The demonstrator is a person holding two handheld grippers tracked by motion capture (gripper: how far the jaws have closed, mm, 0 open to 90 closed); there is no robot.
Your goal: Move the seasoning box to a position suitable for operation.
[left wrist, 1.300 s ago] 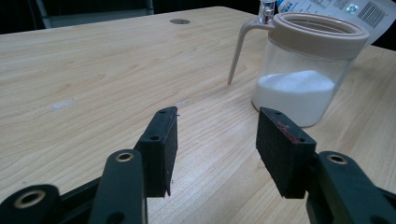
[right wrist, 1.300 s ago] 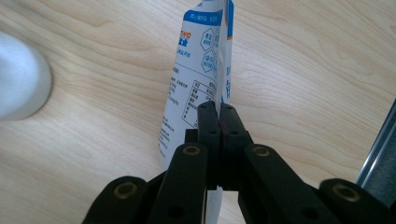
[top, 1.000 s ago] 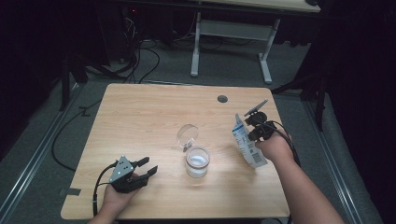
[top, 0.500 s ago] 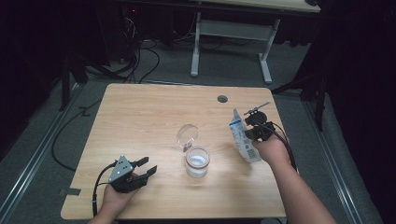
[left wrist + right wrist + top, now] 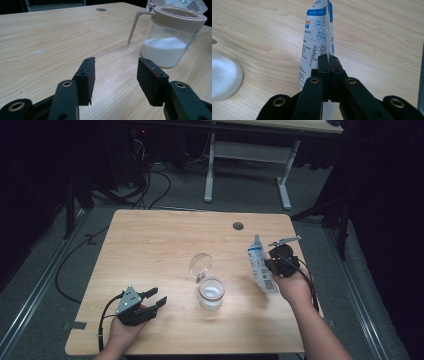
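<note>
Table (image 5: 150, 245) carries one open jar (image 5: 211, 294); right gripper (image 5: 274, 266) clamps one pouch (image 5: 260, 265); left gripper (image 5: 152, 299) rests, jaws apart.

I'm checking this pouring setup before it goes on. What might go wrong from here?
The right gripper pinches only the edge of the bag, so it may slip or swing. The jar stands unheld, its lid open, while the left gripper waits apart; a nudge might tip it and spill the white powder.
</note>
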